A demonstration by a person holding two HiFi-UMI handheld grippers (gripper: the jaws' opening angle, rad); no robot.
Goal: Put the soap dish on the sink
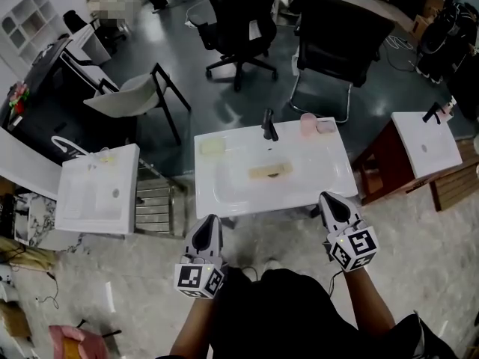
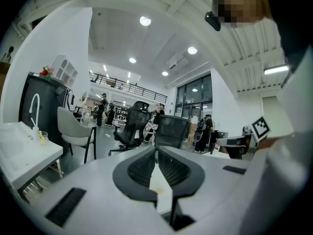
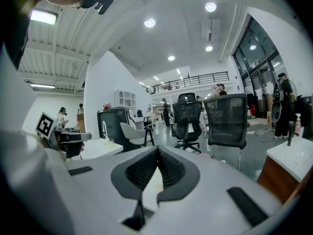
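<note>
The white sink (image 1: 329,178) stands in the middle of the head view, with a black tap (image 1: 269,126) at its back. A tan, flat soap dish (image 1: 271,172) lies in the basin. A pale yellow block (image 1: 212,146) rests on the back left ledge. A pink cup (image 1: 307,124) and a small pink thing (image 1: 325,126) stand at the back right. My left gripper (image 1: 209,220) hovers just before the sink's front edge, shut and empty, with its jaws meeting at the tips. My right gripper (image 1: 328,197) is over the front right corner, also shut and empty. Both gripper views look level across the room.
A second white sink (image 1: 97,193) stands to the left and a third (image 1: 425,142) sits on a brown cabinet to the right. A metal rack (image 1: 156,204) fills the gap on the left. Two black office chairs (image 1: 239,21) (image 1: 337,40) and a grey chair (image 1: 131,96) stand behind.
</note>
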